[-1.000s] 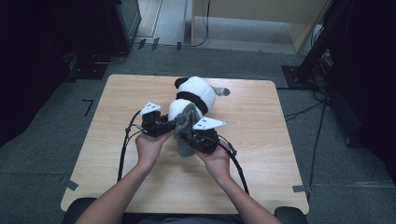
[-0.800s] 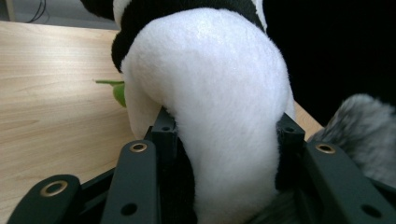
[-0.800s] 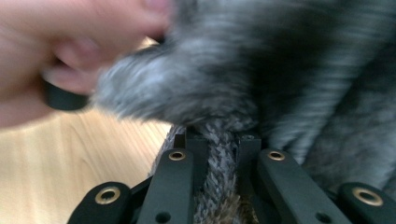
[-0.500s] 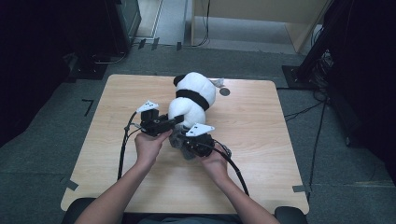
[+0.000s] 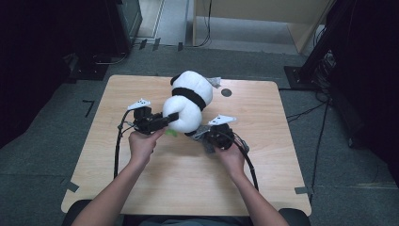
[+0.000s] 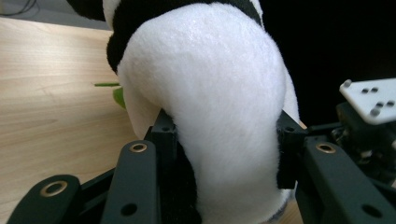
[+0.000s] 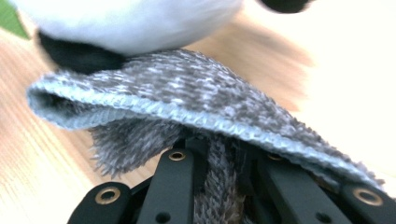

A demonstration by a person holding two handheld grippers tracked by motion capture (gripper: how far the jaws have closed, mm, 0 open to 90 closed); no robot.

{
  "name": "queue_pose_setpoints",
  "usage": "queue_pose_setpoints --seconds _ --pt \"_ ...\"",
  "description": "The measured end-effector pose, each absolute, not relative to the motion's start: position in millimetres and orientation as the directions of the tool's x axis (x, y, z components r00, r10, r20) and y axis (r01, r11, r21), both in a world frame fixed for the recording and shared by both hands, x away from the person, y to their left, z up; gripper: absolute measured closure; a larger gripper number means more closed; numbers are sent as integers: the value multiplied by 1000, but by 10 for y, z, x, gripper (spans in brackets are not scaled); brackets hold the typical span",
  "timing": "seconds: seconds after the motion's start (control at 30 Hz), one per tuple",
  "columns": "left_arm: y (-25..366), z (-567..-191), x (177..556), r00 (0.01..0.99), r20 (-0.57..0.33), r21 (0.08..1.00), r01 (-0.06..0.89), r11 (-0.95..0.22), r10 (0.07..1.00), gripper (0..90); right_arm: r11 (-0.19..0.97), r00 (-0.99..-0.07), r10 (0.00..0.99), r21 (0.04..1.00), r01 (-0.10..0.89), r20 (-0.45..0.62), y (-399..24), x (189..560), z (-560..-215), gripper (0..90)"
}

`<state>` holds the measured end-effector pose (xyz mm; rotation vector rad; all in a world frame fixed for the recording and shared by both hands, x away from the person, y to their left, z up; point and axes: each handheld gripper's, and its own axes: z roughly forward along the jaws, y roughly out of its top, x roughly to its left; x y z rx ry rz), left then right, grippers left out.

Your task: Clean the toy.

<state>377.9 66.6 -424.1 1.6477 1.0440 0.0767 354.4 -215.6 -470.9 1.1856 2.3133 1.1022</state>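
The left gripper is clamped on the plush panda: in the left gripper view its two black jaws press into either side of a rounded white limb, and the soft pile bulges out between and above them. The right gripper is closed tight on a grey cloth; in the right gripper view the fabric is pinched between the jaws and fans out over them like a hood.

The panda is a fat, rounded toy of short fluffy fur, white with a black band round its middle and black ears and limbs. It stands near the middle of the wooden table, leaning toward the far edge, with the left gripper just to its left and the right gripper just below and to its right. A small bright green bit peeks out at the panda's lower left edge, against the table; what it is cannot be told.

The cloth is a knitted or looped weave, mottled dark and light grey, with a paler ribbed hem along its edge and a fuzzy, fraying underside. It lies against the panda's lower right side, touching the black fur.

The table top is pale wood-grain laminate with rounded corners. A small dark round spot sits on it, just right of the panda's upper part. No writing or label can be read anywhere.
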Motion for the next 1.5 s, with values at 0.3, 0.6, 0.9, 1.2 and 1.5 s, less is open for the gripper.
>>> queue_pose_setpoints --seconds 0.3,0.6,0.9,1.2,1.5 --pt "780 -4239 3836 598 -362 833 552 -40 715 563 286 -577 809 783 553 112 -2499 3516 -4464 817" --pt "1024 -4211 3924 574 -322 840 540 -53 753 561 247 -551 822 781 573 145 -2720 3521 -4369 815" --pt "1340 -4259 4003 538 -335 813 580 -51 773 558 219 -534 830 783 582 165 -2948 3524 -4342 812" --pt "1547 -4423 4093 512 -360 784 619 -44 780 557 211 -496 853 760 615 164 -3117 3590 -4445 812" --pt "1695 -4572 4181 499 -379 760 649 -46 779 541 162 -440 871 717 678 219 -3334 3770 -4715 805"
